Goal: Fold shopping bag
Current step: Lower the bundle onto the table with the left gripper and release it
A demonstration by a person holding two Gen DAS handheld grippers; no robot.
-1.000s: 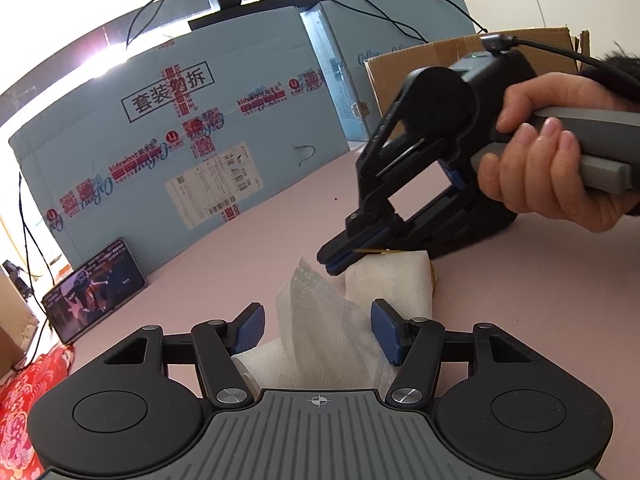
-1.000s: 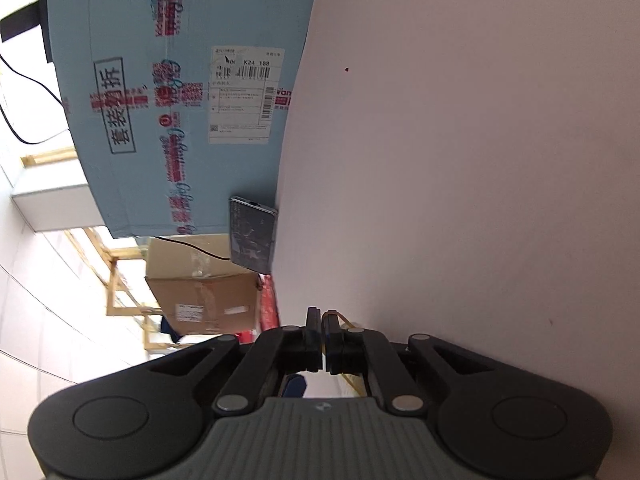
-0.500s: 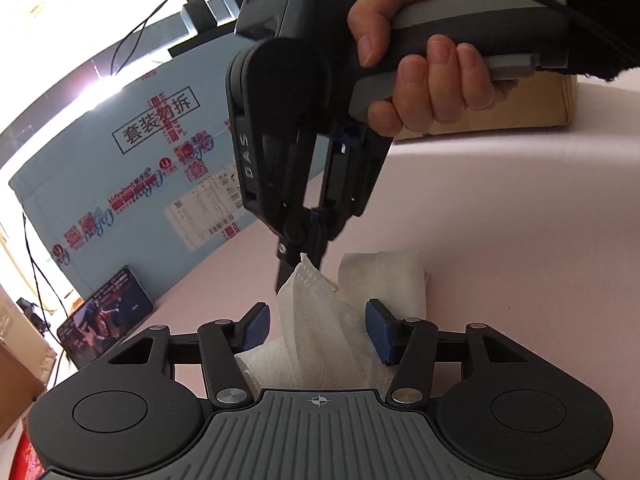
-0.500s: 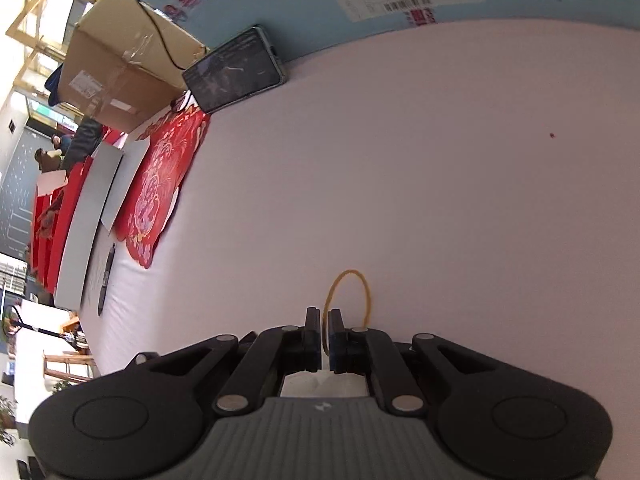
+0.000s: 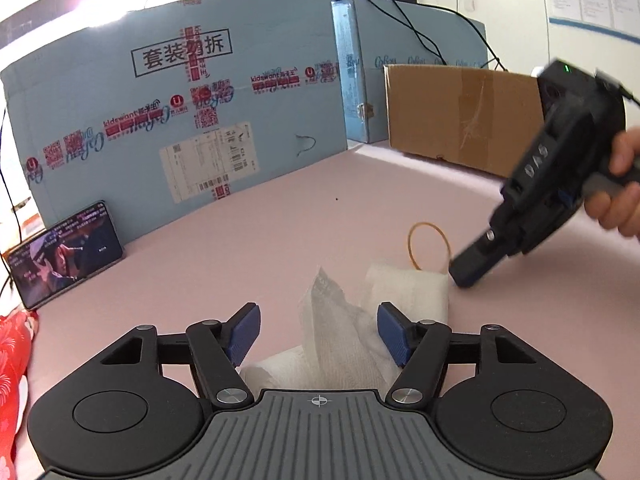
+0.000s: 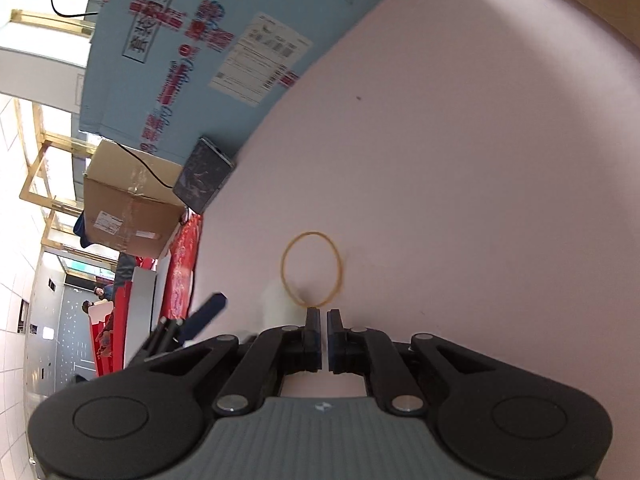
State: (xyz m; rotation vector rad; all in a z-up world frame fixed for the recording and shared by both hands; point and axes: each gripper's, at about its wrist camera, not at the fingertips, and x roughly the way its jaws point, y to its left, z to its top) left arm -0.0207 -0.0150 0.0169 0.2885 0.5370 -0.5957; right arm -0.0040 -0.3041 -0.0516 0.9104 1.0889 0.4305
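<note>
Two grippers work over a pink counter (image 5: 360, 208). The left gripper (image 5: 318, 330) has its fingers spreading apart, with the rolled white shopping bag (image 5: 348, 340) lying between them, a loose flap standing up, the pads not pressing it. The right gripper (image 5: 466, 270), held by a hand (image 5: 616, 196), has its fingers clenched together, tips at the bag's far corner beside a rubber band (image 5: 429, 245) lying flat. Open counter stretches ahead. A blue box (image 5: 160, 112) and a brown box (image 5: 460, 116) wall off the far edge; a phone (image 5: 64, 252) leans against the blue one at left.
</note>
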